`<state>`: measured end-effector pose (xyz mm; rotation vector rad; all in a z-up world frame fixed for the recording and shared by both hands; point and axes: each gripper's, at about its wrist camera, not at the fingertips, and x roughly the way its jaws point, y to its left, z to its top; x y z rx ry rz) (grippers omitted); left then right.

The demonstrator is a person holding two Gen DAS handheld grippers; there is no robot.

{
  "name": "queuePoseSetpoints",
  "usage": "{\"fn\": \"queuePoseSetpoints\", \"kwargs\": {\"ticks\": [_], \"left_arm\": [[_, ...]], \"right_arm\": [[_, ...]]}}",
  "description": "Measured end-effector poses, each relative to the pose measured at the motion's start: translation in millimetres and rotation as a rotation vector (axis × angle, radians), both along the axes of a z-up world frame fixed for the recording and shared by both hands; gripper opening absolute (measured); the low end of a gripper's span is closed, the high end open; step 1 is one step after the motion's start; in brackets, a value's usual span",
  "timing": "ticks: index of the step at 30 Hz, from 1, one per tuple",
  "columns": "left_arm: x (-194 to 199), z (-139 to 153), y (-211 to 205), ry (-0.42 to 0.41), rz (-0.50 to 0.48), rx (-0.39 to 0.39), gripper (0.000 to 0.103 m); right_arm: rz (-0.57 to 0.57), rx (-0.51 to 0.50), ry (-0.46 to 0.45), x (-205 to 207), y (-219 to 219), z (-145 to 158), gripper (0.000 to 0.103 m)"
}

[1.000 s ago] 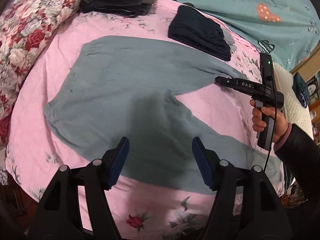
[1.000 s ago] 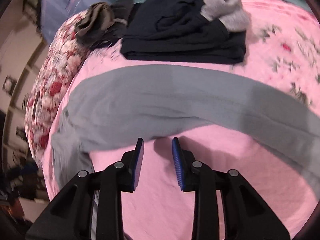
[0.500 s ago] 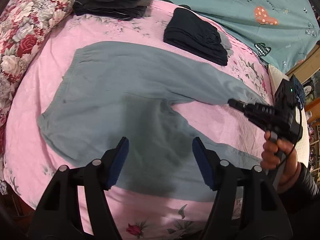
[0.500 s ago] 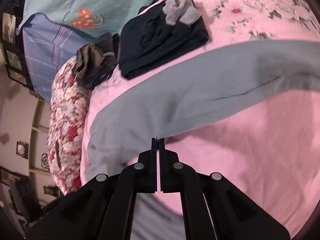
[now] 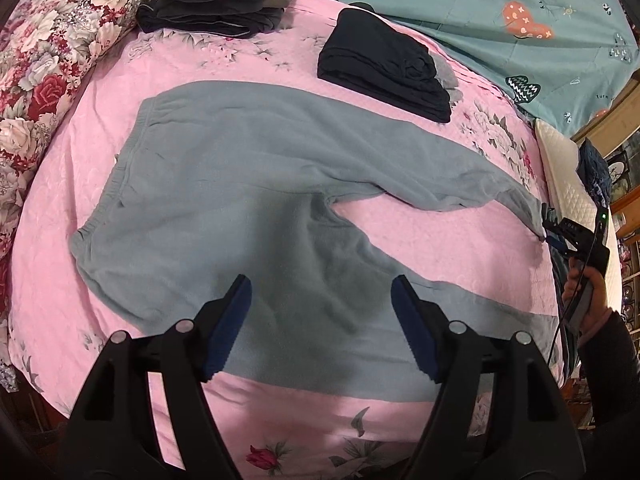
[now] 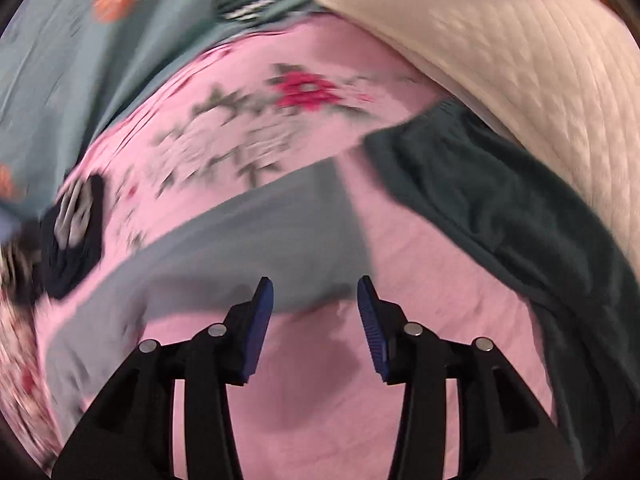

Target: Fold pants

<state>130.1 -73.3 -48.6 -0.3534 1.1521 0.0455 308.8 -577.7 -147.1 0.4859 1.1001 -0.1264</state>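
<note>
On the bed, pants spread flat; both hand-held grippers, left and right, opening, empty, bare pink sheet between legs.

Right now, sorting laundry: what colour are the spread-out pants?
Grey-blue pants, clearest in the left wrist view.

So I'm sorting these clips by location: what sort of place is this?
Most likely a bedroom: grey pants spread on a pink floral bedspread, folded dark clothes stacked nearby, a teal quilt behind.
</note>
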Motion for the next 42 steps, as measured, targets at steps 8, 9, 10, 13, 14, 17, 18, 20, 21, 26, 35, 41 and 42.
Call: {"fn": "queuePoseSetpoints", "kwargs": {"ticks": [8, 9, 10, 13, 14, 17, 18, 20, 21, 26, 35, 41, 42], "left_arm": [[-1, 9, -9, -0.015, 0.009, 0.029, 0.074], [0, 10, -9, -0.016, 0.011, 0.031, 0.074], [0, 11, -9, -0.018, 0.012, 0.034, 0.074], [0, 14, -10, -0.030, 0.019, 0.039, 0.074], [-1, 14, -10, -0.032, 0.023, 0.042, 0.075], [-3, 15, -7, -0.034, 0.030, 0.057, 0.075], [-4, 15, -5, -0.033, 0.035, 0.067, 0.075], [-9, 16, 5, -0.032, 0.053, 0.093, 0.077], [-11, 17, 10, -0.032, 0.063, 0.107, 0.079], [-26, 14, 50, -0.019, 0.111, 0.167, 0.079], [1, -9, 121, 0.004, 0.008, 0.211, 0.088], [59, -16, 182, -0.042, -0.182, 0.194, 0.089], [74, -21, 192, -0.044, -0.227, 0.194, 0.089]], "right_arm": [[0.101, -0.089, 0.039, 24, 8, -19, 0.009], [0.126, -0.121, 0.044, 26, 9, -16, 0.006], [0.146, -0.141, 0.037, 25, 8, -11, 0.006], [0.164, -0.225, -0.036, 23, 0, 20, 0.005], [0.149, -0.236, -0.064, 22, -8, 32, 0.005], [0.159, -0.284, -0.063, 23, -16, 40, 0.007], [0.180, -0.295, -0.037, 25, -14, 35, 0.012], [0.209, -0.344, 0.063, 27, -10, 16, 0.023], [0.190, -0.372, 0.082, 25, -9, 15, 0.026], [0.151, -0.266, -0.006, -4, 28, 41, 0.031], [0.750, -0.021, -0.155, -68, 271, 64, 0.048], [0.972, -0.044, -0.175, -47, 361, 80, 0.053], [0.986, -0.053, -0.172, -36, 370, 78, 0.053]]}}
